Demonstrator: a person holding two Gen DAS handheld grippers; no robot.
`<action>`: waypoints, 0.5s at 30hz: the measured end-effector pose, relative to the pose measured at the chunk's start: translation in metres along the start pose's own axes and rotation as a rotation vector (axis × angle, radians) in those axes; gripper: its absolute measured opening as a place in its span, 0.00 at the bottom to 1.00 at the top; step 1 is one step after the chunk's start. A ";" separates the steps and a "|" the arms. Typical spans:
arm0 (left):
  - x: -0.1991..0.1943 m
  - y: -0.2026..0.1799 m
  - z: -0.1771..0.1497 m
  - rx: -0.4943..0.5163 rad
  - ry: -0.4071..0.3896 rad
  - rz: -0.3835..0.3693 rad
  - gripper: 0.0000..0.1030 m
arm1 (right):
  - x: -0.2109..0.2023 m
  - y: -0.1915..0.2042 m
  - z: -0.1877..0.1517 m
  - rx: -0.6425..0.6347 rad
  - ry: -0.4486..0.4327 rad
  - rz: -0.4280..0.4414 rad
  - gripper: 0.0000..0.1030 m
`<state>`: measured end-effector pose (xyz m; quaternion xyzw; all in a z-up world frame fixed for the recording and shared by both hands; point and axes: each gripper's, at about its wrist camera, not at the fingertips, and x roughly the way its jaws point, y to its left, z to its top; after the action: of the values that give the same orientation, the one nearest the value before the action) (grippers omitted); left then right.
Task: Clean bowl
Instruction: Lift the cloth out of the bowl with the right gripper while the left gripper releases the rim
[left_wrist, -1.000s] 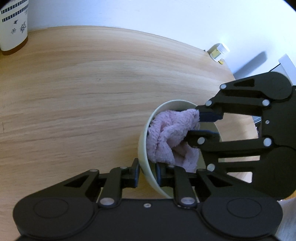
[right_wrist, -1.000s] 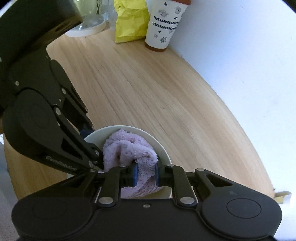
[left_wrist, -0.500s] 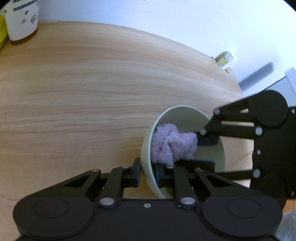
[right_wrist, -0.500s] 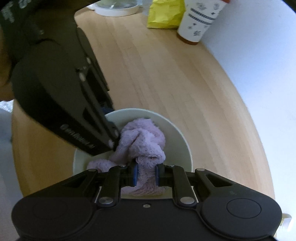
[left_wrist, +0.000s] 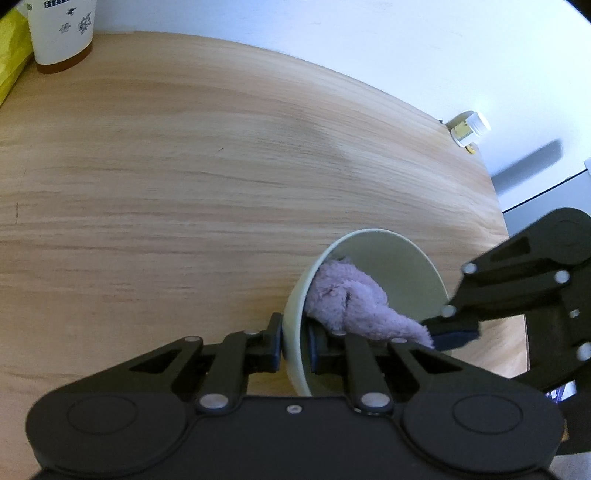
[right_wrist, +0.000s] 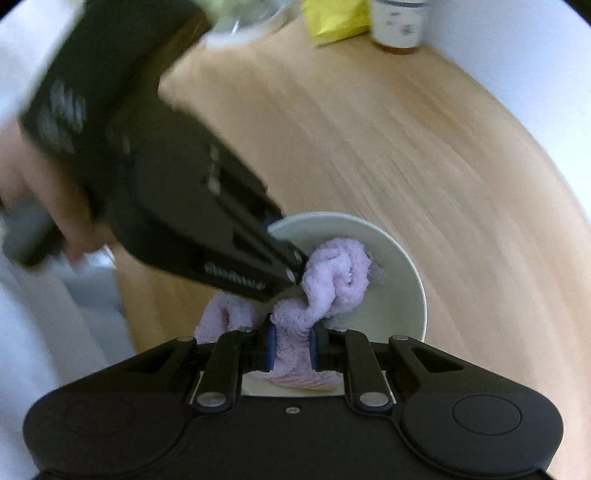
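Note:
A pale green bowl (left_wrist: 391, 266) sits tilted on the wooden table, near its right edge. My left gripper (left_wrist: 294, 345) is shut on the bowl's near rim, one finger outside the wall and one inside. A lilac fluffy cloth (left_wrist: 351, 299) lies bunched against the bowl's inner wall. My right gripper (right_wrist: 291, 349) is shut on the cloth (right_wrist: 325, 284), which trails from its blue pads up into the bowl (right_wrist: 399, 280). In the right wrist view, the left gripper (right_wrist: 291, 258) reaches in from the upper left, held by a person's hand (right_wrist: 44, 206).
A patterned paper cup (left_wrist: 61, 31) and a yellow bag (left_wrist: 11, 62) stand at the table's (left_wrist: 184, 166) far left corner by the white wall. A small white-capped bottle (left_wrist: 469, 127) sits at the far right edge. The table's edge runs close behind the bowl.
The cloth has been dragged round inside the bowl, toward its near side. The right gripper swung back and out toward the right; the bowl stayed gripped by its rim.

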<state>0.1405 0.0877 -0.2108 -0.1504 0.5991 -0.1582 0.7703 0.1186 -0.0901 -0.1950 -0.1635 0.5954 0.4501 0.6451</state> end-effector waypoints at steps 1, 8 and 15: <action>0.000 0.000 0.000 -0.009 -0.002 -0.003 0.12 | -0.004 -0.005 -0.001 0.037 -0.020 0.021 0.19; 0.001 -0.002 0.004 -0.032 -0.013 0.019 0.11 | -0.030 -0.026 -0.019 0.223 -0.150 0.108 0.19; 0.001 -0.004 0.004 -0.067 -0.023 0.038 0.12 | -0.075 -0.050 -0.030 0.343 -0.327 0.067 0.19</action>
<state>0.1448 0.0841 -0.2092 -0.1665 0.5980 -0.1219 0.7745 0.1474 -0.1682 -0.1492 0.0433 0.5557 0.3840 0.7361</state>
